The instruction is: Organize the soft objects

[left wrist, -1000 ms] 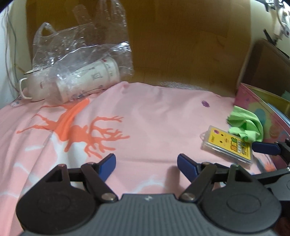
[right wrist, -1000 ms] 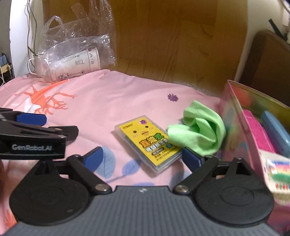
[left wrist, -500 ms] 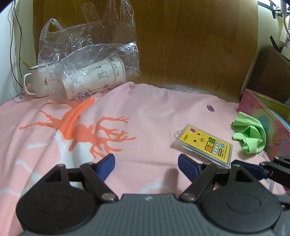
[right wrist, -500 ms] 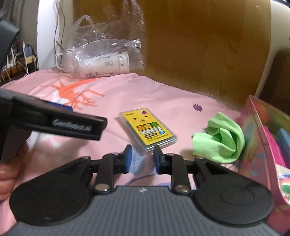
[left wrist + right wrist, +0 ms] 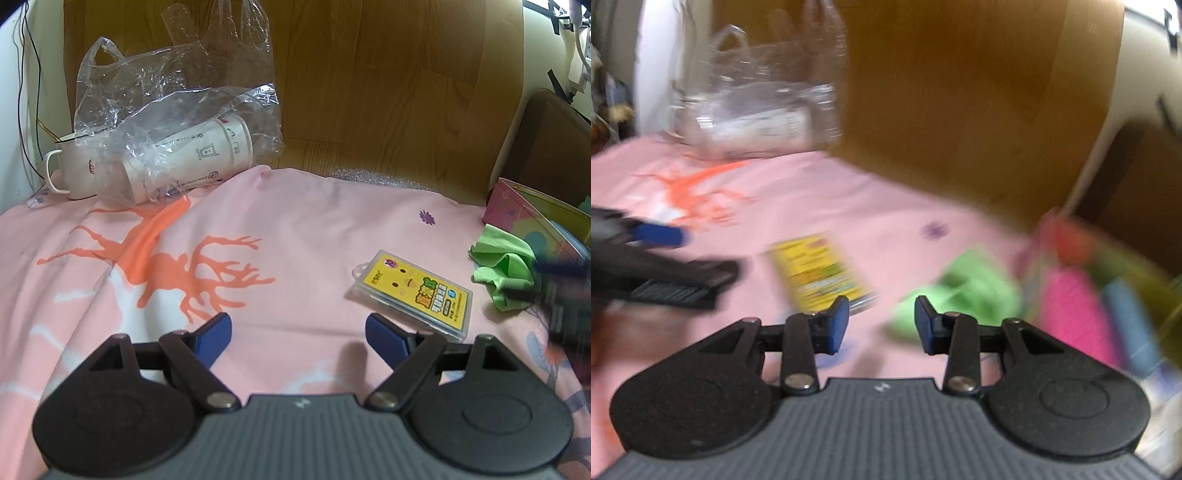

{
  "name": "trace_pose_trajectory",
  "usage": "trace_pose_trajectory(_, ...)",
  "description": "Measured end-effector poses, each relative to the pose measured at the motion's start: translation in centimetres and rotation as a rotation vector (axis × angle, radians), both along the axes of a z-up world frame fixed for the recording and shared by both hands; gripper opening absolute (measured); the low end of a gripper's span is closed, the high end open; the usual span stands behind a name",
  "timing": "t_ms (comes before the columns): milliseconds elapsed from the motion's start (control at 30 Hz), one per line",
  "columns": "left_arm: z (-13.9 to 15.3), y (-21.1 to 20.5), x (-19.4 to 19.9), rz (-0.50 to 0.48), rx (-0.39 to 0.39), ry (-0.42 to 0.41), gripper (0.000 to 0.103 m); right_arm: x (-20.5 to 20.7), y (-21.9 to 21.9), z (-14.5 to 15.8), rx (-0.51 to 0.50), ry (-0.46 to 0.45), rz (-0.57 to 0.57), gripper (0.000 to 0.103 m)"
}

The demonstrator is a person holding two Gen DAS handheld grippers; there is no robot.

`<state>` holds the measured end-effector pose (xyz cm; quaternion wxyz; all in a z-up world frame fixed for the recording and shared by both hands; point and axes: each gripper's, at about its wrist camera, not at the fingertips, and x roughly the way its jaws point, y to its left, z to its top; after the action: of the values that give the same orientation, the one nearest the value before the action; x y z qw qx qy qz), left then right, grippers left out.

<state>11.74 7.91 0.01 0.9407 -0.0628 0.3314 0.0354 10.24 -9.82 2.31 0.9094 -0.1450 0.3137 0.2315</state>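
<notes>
Our right tongs (image 5: 881,325) hang over the pink sheet (image 5: 295,221), jaws part-way apart and opening with nothing between them. Our left tongs (image 5: 298,334) stand wide apart over bare sheet, opening a little more, also empty.

The thing to tidy, the green cloth (image 5: 964,295), lies crumpled on the sheet just ahead of the right tongs and beside the box (image 5: 517,206) at the right edge. The yellow card case (image 5: 413,299) lies close to its left.

We see the main risk in that closeness: a reach slightly to the left would catch the hard, slick plastic case instead of the cloth. The cloth is limp and folded on itself, so a shallow pinch may lift only one flap, or snag the loose sheet beneath. The right view is blurred, so we cannot judge the aim finely.

Farther off, a crinkly clear bag (image 5: 177,110) wraps paper cups (image 5: 192,162), next to a mug (image 5: 77,173).
</notes>
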Motion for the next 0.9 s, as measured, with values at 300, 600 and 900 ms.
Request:
trace_pose_trajectory(300, 0.0, 0.1, 0.1, -0.009, -0.008, 0.0, 0.084, 11.3, 0.7, 1.2, -0.3, 0.174, -0.054, 0.052)
trace_pose_trajectory(600, -0.1, 0.5, 0.3, -0.021, -0.018, -0.001, 0.084, 10.5, 1.9, -1.0, -0.427, 0.259, 0.016, 0.007)
trace_pose_trajectory(900, 0.6, 0.2, -0.7, -0.108, -0.071, -0.055, 0.084, -4.0, -2.3, 0.3, -0.152, 0.188, 0.119, 0.008)
